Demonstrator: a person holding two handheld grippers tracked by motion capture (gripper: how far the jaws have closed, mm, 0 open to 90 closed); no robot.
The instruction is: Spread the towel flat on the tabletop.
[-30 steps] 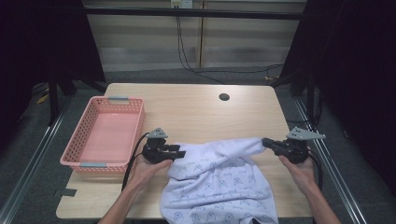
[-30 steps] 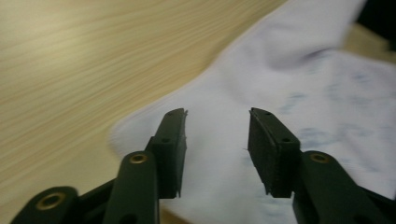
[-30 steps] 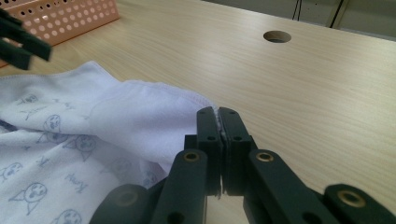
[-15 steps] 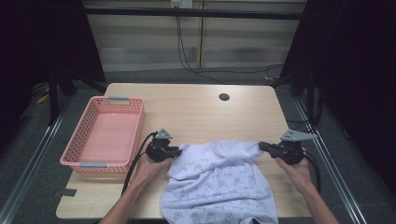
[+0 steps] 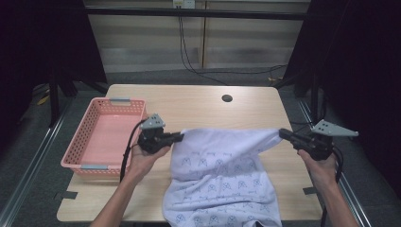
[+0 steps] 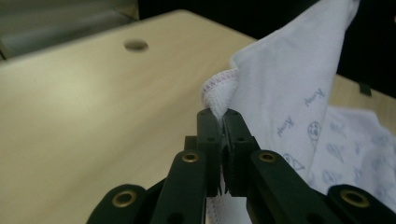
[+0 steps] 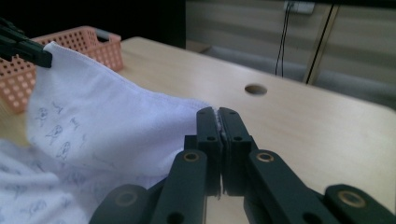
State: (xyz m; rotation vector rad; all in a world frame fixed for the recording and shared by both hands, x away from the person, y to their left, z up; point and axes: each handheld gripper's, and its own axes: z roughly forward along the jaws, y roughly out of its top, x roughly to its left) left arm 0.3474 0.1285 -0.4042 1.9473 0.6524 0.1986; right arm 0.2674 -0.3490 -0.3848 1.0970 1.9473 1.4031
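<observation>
A white cloth with small blue prints (image 5: 222,165) hangs stretched between my two grippers, its lower part lying on the table and draping over the front edge. My left gripper (image 5: 179,136) has just been closing and is shut on the cloth's left corner, where the hemmed edge (image 6: 215,91) bunches above its tips (image 6: 218,116). My right gripper (image 5: 283,134) is shut on the opposite corner, with a thin strip of cloth pinched between its jaws (image 7: 218,114). In the right gripper view the cloth (image 7: 102,116) runs across to the left gripper (image 7: 23,46).
A pink mesh basket (image 5: 85,142) stands at the table's left side, close to my left hand; its rim (image 7: 93,39) appears in the right gripper view. The wooden table (image 5: 189,104) has a round cable hole (image 5: 227,98) at the back. Dark floor surrounds the table.
Both hands have risen, lifting the cloth's top edge off the table and pulling it taut. The left gripper's jaws closed on the left corner.
</observation>
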